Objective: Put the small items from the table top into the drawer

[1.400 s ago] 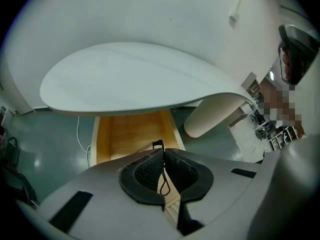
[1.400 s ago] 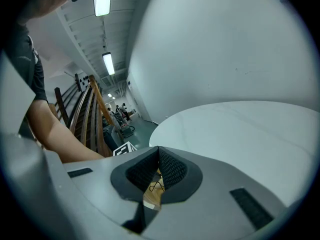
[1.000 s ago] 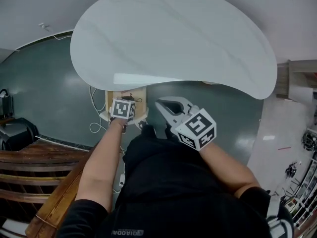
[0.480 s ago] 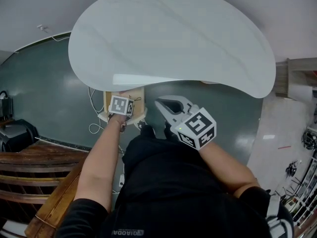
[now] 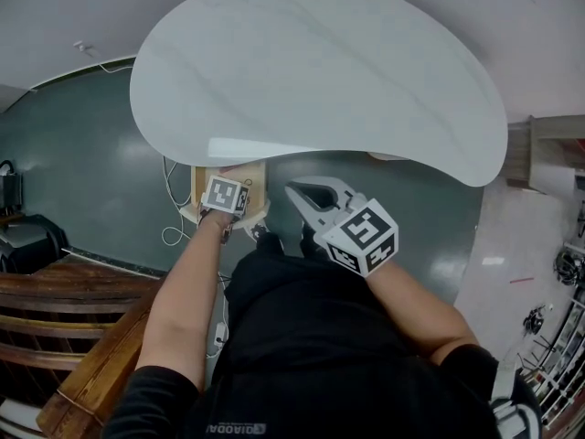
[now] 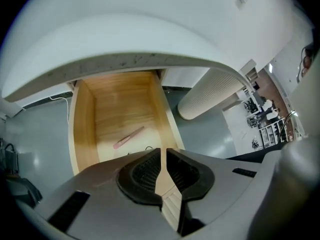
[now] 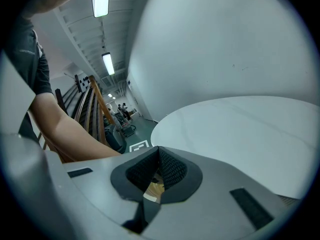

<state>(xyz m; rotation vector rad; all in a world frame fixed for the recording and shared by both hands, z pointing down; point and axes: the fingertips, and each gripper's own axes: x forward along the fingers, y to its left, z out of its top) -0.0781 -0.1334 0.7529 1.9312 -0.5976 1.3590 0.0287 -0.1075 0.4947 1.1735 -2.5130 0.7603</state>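
Observation:
A light wooden drawer [image 5: 255,179] stands pulled out under the white bean-shaped table top [image 5: 320,71]. My left gripper [image 5: 226,201] hangs over the drawer and points steeply down. In the left gripper view a thin pink stick [image 6: 129,137] lies on the drawer [image 6: 82,129] floor. The left gripper [image 6: 162,155] has just been opening its jaws; a narrow slit shows, with nothing between them. My right gripper [image 5: 294,191] hovers to the right of the drawer, near the table edge. In the right gripper view this gripper [image 7: 159,155] is shut and empty, with the table top [image 7: 240,134] ahead.
A ribbed white table pedestal [image 6: 210,94] stands right of the drawer. White cables [image 5: 174,199] trail on the grey-green floor at the drawer's left. A wooden stair railing [image 5: 55,309] fills the lower left. A cabinet [image 5: 548,144] stands at the right edge.
The left gripper has shifted slightly toward the table over the drawer. The right gripper has kept still.

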